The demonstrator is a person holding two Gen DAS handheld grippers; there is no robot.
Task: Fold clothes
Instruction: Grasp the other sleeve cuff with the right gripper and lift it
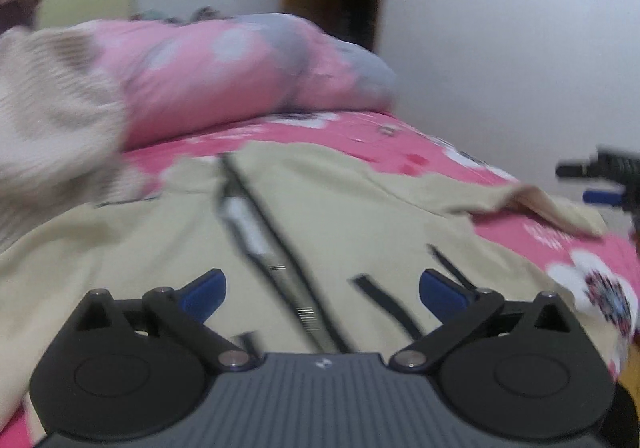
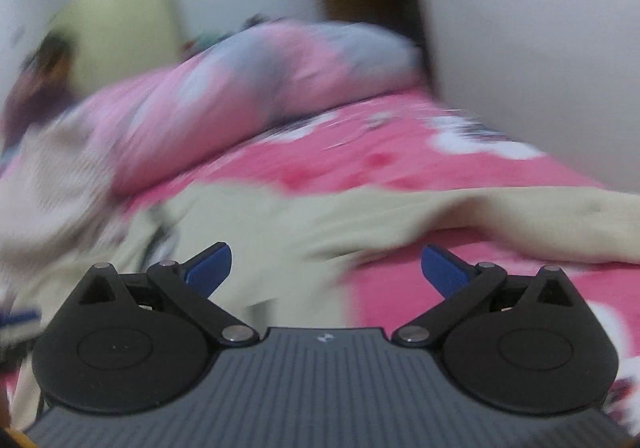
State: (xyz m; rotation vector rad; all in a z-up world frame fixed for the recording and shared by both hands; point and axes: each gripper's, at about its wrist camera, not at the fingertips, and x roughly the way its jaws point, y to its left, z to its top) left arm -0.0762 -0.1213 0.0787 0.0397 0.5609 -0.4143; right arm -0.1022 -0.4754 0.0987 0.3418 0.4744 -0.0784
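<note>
- A beige garment (image 1: 160, 232) is being seen spread flat on the pink bedsheet (image 1: 344, 136); no fold is judged made yet.
- The left gripper (image 1: 322, 290) is being held wide apart, empty, above its zip.
- The right gripper (image 2: 326, 270) is likewise spread, empty, at the sleeve (image 2: 520, 216).
- Room is being limited by the knit pile (image 1: 48, 108), quilt (image 1: 240, 68) and wall (image 1: 520, 68).

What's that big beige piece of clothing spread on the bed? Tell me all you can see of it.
The beige garment looks like soft, thin cloth, lying mostly flat on the pink flowered bedsheet. Dark lines, perhaps a zipper and trim, run down its middle. One sleeve-like part stretches right, slightly rumpled. A ribbed cream cloth lies by its left side. Both grippers, left and right, hover open above it, gripping nothing.
</note>
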